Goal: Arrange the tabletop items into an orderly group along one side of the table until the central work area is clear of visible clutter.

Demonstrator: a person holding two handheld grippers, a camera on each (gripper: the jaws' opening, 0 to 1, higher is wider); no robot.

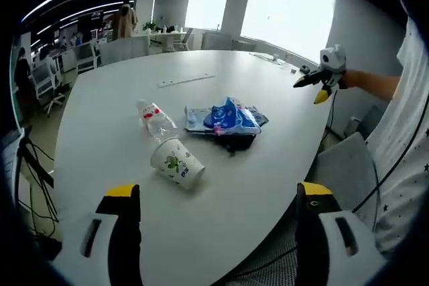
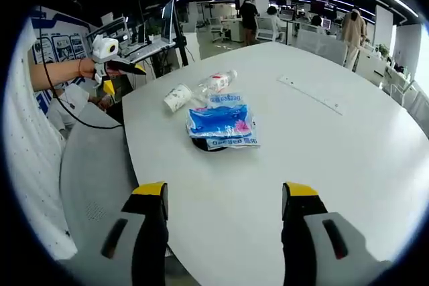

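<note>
Cup (image 1: 177, 163) lies at 12 o'clock from the open, empty left hand-held gripper (image 1: 218, 195), mouth toward 4; right hand-held gripper (image 2: 224, 195) is open too, farther off.

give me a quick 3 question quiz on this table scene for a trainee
1. True or false: the paper cup is standing upright on the table.
2. Which item touches the cup? A) the clear plastic bottle B) the blue packets C) the flat strip farther back on the table
3. Fill in: the jaws of the left gripper and the right gripper are both ____, with nothing between them.

Key
1. False. It lies on its side.
2. A. The bottle also lies on its side, with one end at the cup; the packets sit apart in a pile over something dark.
3. open
</note>
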